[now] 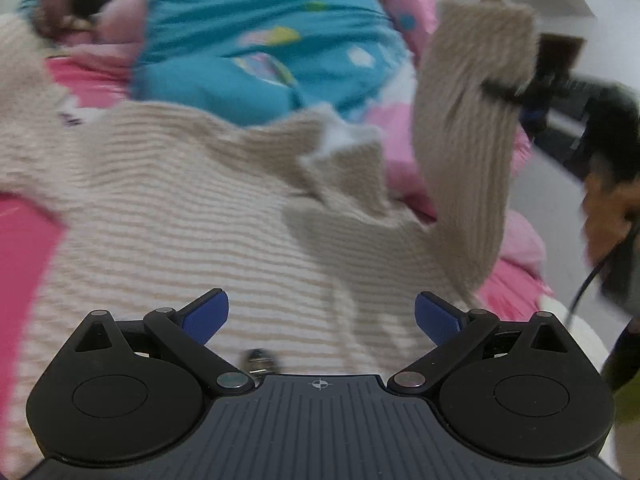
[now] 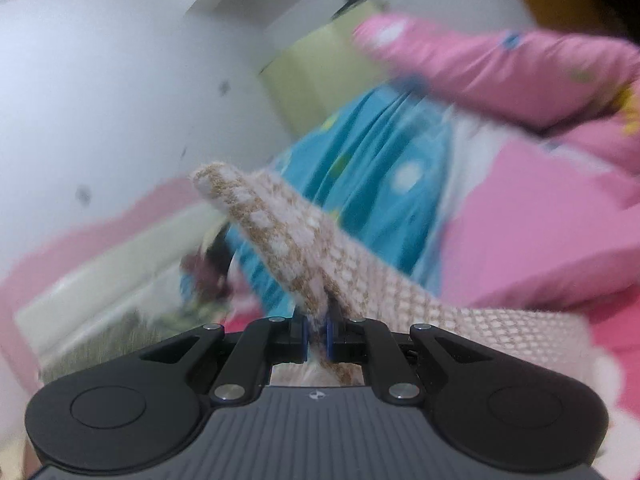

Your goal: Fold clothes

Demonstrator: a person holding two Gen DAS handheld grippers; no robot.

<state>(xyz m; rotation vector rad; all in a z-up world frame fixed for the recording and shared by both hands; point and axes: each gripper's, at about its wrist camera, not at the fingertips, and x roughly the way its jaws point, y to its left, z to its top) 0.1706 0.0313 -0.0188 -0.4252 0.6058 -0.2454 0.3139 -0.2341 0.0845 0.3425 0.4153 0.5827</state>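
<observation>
A beige and white striped knit sweater point(image 1: 180, 208) lies spread over a pink bed. My left gripper point(image 1: 322, 316) hovers just above its body, open, its blue pads wide apart and holding nothing. One sleeve point(image 1: 468, 152) is lifted upright at the right of the left wrist view, pinched near its cuff by my right gripper point(image 1: 516, 94). In the right wrist view my right gripper point(image 2: 317, 334) is shut on that sleeve point(image 2: 276, 236), whose cuff sticks up past the fingers. The picture is blurred by motion.
A blue patterned quilt point(image 1: 256, 44) is bunched at the far side of the bed, with pink pillows point(image 2: 500, 68) beside it. A plush toy point(image 1: 80, 4) lies at the far left. The person's hand point(image 1: 608, 216) shows at the right edge. White wall point(image 2: 100, 80) behind.
</observation>
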